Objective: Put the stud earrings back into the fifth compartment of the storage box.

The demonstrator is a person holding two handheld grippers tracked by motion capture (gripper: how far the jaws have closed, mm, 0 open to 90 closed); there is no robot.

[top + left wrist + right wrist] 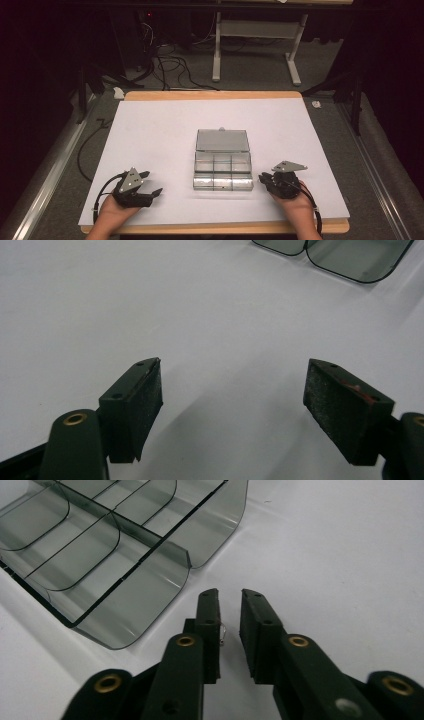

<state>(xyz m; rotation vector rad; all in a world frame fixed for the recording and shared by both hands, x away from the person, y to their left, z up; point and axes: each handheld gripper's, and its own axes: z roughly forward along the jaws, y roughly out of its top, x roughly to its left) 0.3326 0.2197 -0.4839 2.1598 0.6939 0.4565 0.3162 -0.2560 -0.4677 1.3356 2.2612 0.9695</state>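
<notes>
Bright table, dark surroundings.
Lit from above; soft shadows under jaws, faint glare on box (125, 555), slightly soft focus.

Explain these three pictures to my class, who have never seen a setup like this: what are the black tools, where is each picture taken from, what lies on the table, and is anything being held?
A person sits at a table and holds a hand tool in each hand. Each tool is a gripper with two black jaws that open and close.

The high view looks down from above the person. There the left gripper is at the left and the right gripper at the right, both resting near the table's front edge.

The other two pictures come from small cameras riding on the grippers, looking along their jaws. The left gripper's jaws stand wide apart over bare white table. The right gripper's jaws are nearly together, with a narrow gap and nothing visibly gripped.

Between the hands lies a clear plastic box with divided compartments, its lid open. The compartments look empty. Neither gripper touches it.
</notes>
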